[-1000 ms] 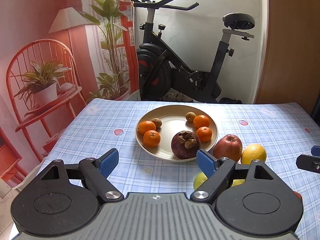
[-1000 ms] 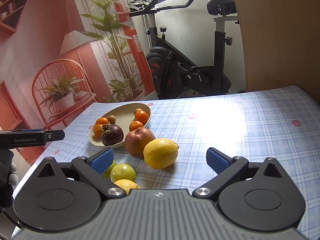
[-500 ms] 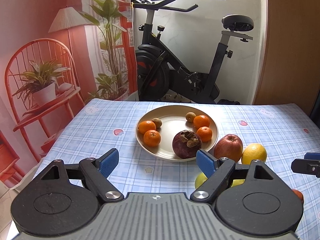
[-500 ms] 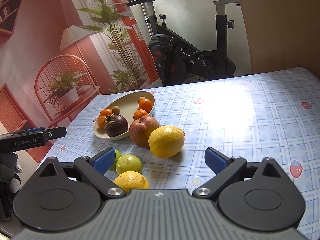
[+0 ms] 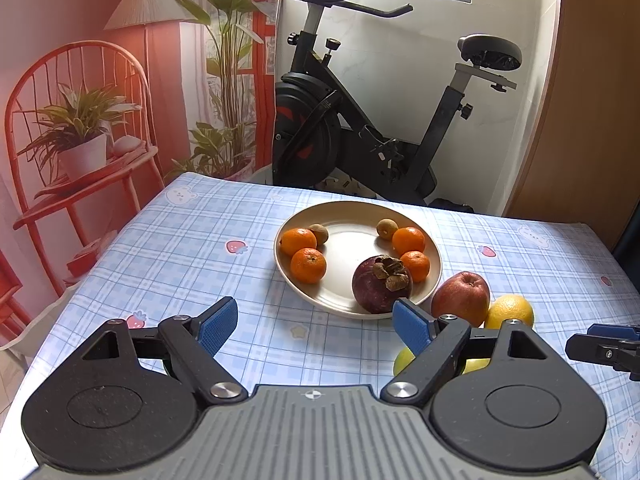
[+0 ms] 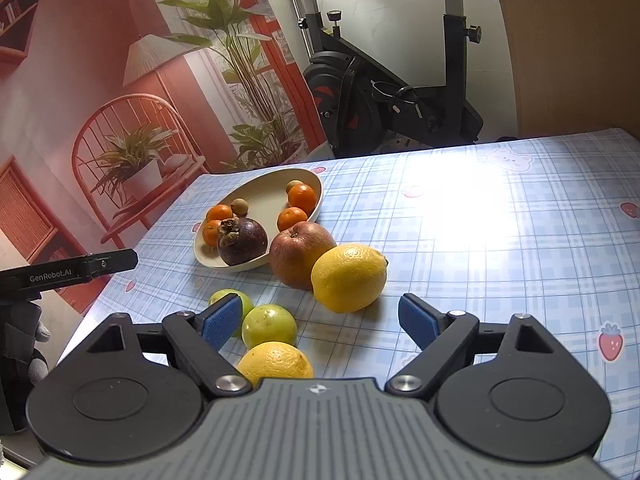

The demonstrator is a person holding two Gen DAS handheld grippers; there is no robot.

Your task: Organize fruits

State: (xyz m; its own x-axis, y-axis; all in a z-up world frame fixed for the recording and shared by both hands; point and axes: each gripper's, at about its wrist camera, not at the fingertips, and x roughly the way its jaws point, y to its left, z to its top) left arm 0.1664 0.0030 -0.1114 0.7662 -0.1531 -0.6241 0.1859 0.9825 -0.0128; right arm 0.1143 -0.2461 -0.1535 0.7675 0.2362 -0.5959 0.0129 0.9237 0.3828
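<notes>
A round cream plate point(image 5: 434, 276) sits near the middle of the table with the blue checked cloth point(image 5: 192, 248), a bit closer to the far edge. On the plate are four small orange mandarins point(image 5: 308, 265), two little brown round fruits point(image 5: 319, 233) and one big dark purple mangosteen point(image 5: 381, 285) with a dry brown top, which lies at the plate's near rim. Just beside the plate, on the cloth, stands a red apple point(image 6: 300, 254). A big yellow lemon point(image 6: 347, 278) touches the apple on the side away from the plate. Closer to the near edge of the table lie two small green round fruits point(image 6: 269, 325) side by side, and a second yellow citrus fruit point(image 6: 276, 362) is just in front of them, partly hidden under the gripper. The right gripper point(image 6: 320, 322) hangs over this group of loose fruits. Its blue pads point(image 6: 414, 324) are apart and are closing in, but they press on nothing; one pad is in front of a green fruit. The left gripper point(image 5: 314, 322) hangs over bare cloth on the near side of the plate, with its jaws wide apart and nothing between them. Behind the far edge of the table stands a black exercise bike point(image 5: 360, 132).
</notes>
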